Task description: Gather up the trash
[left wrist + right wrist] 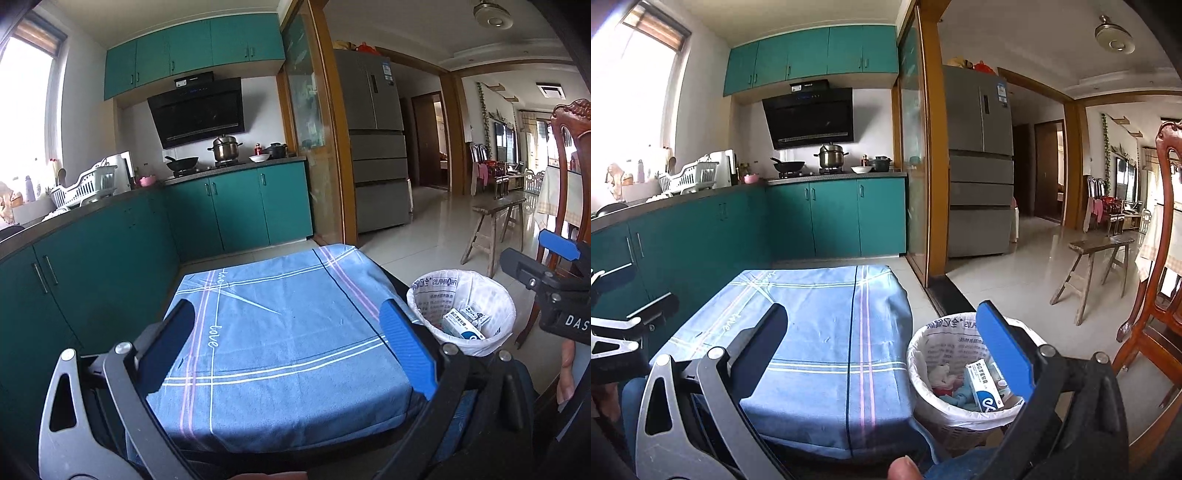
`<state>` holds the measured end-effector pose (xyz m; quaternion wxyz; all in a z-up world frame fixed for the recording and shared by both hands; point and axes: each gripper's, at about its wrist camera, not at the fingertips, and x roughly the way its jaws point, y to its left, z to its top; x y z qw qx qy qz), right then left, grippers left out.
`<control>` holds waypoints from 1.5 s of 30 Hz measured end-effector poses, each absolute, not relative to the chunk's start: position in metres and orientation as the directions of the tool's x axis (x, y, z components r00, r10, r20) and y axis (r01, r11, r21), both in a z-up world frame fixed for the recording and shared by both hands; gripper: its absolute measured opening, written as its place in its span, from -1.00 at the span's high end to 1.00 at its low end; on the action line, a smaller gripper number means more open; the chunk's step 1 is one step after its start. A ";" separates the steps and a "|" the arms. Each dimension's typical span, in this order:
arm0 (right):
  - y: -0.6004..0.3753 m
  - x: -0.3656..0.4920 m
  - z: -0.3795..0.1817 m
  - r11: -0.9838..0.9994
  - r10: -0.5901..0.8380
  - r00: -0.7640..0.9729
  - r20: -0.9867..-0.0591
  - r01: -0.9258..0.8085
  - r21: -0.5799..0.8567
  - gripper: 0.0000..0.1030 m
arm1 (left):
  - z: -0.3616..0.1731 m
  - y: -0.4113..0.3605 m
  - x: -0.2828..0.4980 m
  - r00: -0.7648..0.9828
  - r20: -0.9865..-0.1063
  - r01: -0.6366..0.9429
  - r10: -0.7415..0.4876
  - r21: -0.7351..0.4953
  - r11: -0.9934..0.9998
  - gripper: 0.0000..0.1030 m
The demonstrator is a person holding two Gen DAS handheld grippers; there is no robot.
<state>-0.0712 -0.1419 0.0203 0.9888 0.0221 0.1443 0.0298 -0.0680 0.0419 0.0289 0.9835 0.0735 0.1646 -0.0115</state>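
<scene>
Fingers, left gripper (288, 350): spread wide apart with nothing between them, blue pads facing inward, held over the blue cloth.
Fingers, right gripper (890, 350): also spread wide and holding nothing; the left finger sits over the cloth, the right finger (1006, 350) in front of the bin.
Worktop (288, 295): a small table covered with a blue cloth crossed by white, pink and dark lines; nothing lies on it.
Writing on cloth: the word "love" in white script, on the left part.
Trash bin (960, 417): a white basket-weave bin lined with a white printed plastic bag, on the floor just beside the worktop's right edge.
Trash: a white and blue carton (984, 386) lies inside the bin on top of crumpled white, red and blue scraps; the left view shows a second small box (474, 315) beside it.
Writing on bag and carton: printed Chinese text, too small to read.
Writing on gripper: "DAS", cut off at the right edge of the left view.
Far scene: teal cabinets, a black hood, a steel pot (224, 147), a grey fridge.
Cut off: a fingertip at the near edge of the right view.
</scene>
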 end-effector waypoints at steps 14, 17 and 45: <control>-0.141 -0.092 0.024 0.997 0.065 0.962 -0.265 -0.053 0.052 -0.93 | 0.031 0.046 -0.079 0.950 -0.314 0.041 0.001 0.129 0.991 -0.94; -0.142 -0.092 0.025 0.997 0.061 0.962 -0.265 -0.049 0.051 -0.93 | 0.031 0.047 -0.082 0.950 -0.311 0.039 0.002 0.126 0.991 -0.94; -0.138 -0.102 0.027 0.997 0.073 0.962 -0.264 -0.060 0.055 -0.94 | 0.027 0.050 -0.084 0.944 -0.329 0.022 0.019 0.121 0.992 -0.94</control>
